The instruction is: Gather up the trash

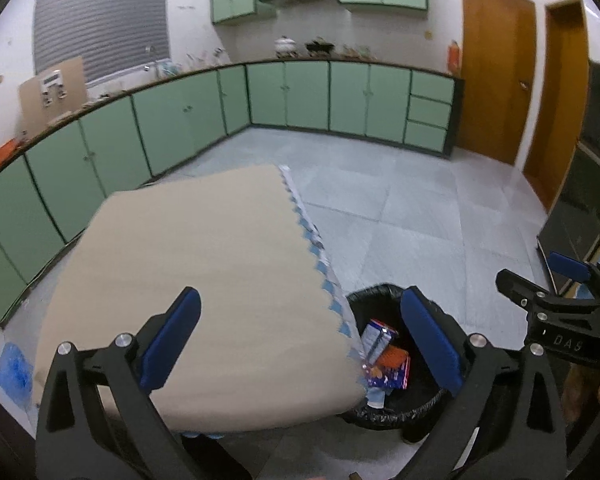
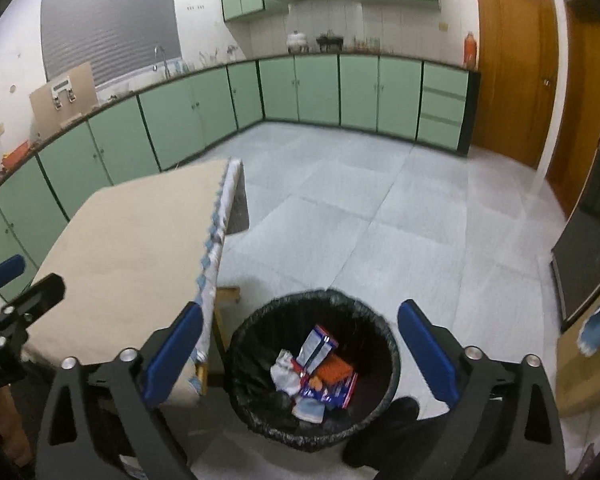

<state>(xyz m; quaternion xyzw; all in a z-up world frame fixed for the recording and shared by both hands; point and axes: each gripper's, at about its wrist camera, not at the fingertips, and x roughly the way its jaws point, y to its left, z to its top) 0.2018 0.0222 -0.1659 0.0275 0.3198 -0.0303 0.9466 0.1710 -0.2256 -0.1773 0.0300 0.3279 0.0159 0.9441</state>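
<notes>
In the left wrist view, a run of pale green cabinet doors [image 1: 112,148] curves along the upper left of the frame under a dark worktop edge. Below it, a beige cloth-covered tabletop [image 1: 204,280] with a blue-and-white patterned hem fills the centre left. The left tool [image 1: 300,344] stands at the bottom of the frame with its blue-padded fingers [image 1: 172,340] spread wide and nothing between them (only the tabletop and the bin show through the gap). Just right of the tabletop's near corner, a round bin lined with a black plastic bag [image 1: 380,296] stands on the grey tiled floor [image 1: 420,216]. Inside it lie the collected scraps: a silver and blue wrapper [image 1: 374,338] and an orange packet [image 1: 396,358]. At the far right edge, the right tool [image 1: 548,276] pokes in, and part of a hand [image 1: 588,392] grips its handle.

In the right wrist view, the left tool shows at the left edge, the tabletop beside it. The right tool's fingers are likewise released and empty, framing the bin at bottom centre. A crumpled white piece [image 2: 286,376] lies among the wrappers. Orange-brown wooden doors [image 2: 516,64] stand at upper right.
</notes>
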